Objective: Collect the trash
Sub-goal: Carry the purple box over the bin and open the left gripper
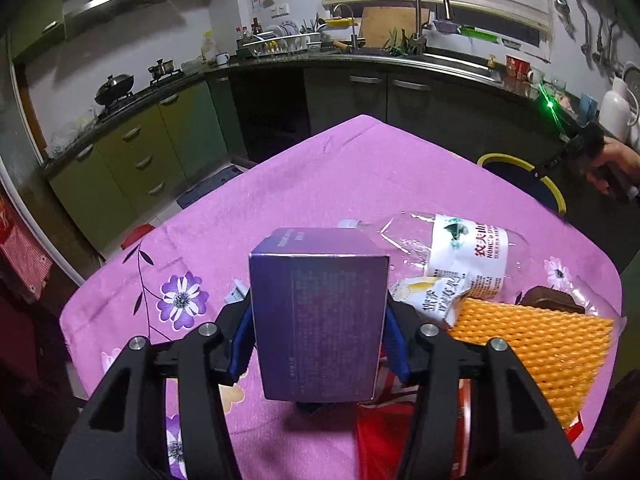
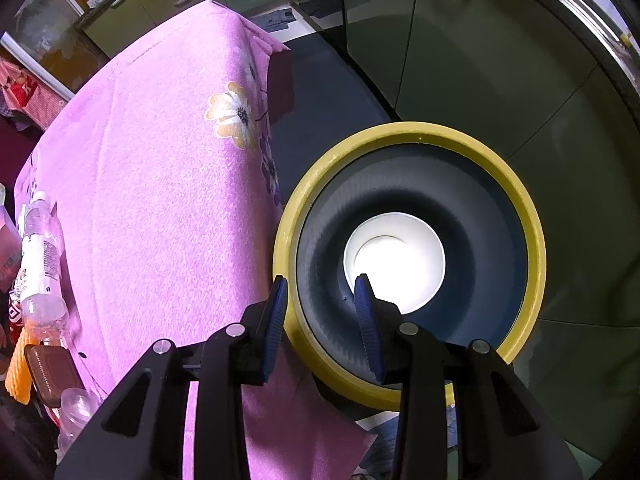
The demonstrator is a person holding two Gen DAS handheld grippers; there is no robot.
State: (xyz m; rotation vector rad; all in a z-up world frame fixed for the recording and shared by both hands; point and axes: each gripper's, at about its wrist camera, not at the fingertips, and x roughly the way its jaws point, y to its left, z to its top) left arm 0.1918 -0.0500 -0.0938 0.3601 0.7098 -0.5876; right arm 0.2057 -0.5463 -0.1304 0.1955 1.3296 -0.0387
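Observation:
My left gripper is shut on a purple carton, its blue pads pressed on both sides, held over the pink flowered tablecloth. Beyond it lie a crushed clear bottle, a snack wrapper, an orange foam net, a brown tray and red packaging. My right gripper points down over the yellow-rimmed bin beside the table. Its jaws stand apart and hold nothing. A white cup lies at the bin's bottom.
The bin's rim shows past the table's right edge, with a hand on the right gripper's handle above it. Green cabinets, a stove and a sink counter ring the room. Bottle and brown tray sit at the cloth's left edge.

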